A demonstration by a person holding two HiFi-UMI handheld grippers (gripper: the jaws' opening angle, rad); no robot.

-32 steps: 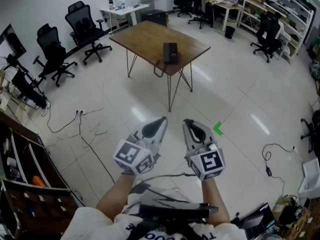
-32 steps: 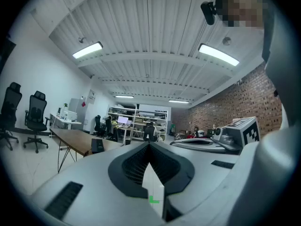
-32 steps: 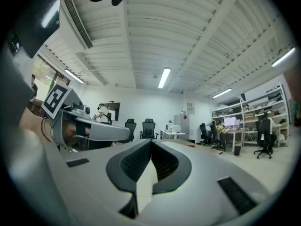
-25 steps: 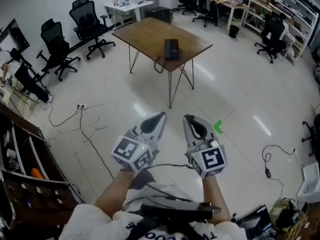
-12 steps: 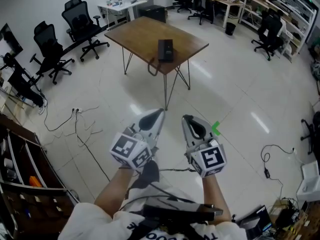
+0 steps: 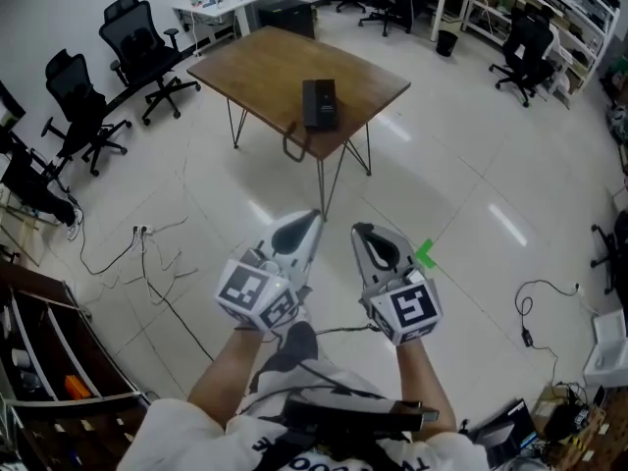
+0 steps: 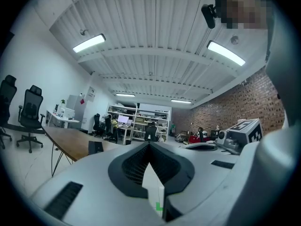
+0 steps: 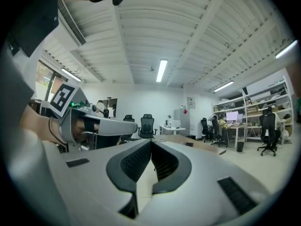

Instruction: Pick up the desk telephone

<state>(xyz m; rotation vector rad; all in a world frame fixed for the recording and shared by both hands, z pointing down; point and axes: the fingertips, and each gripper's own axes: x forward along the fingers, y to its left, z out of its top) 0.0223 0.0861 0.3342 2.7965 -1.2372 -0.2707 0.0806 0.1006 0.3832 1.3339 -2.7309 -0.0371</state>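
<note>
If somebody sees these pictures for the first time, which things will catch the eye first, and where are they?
First come the two white grippers low in the head view, the left gripper and the right gripper, side by side, both shut and empty. Beyond them a wooden table stands alone on the pale floor, with the dark desk telephone lying near its closest corner. Black office chairs stand at the upper left.
</note>
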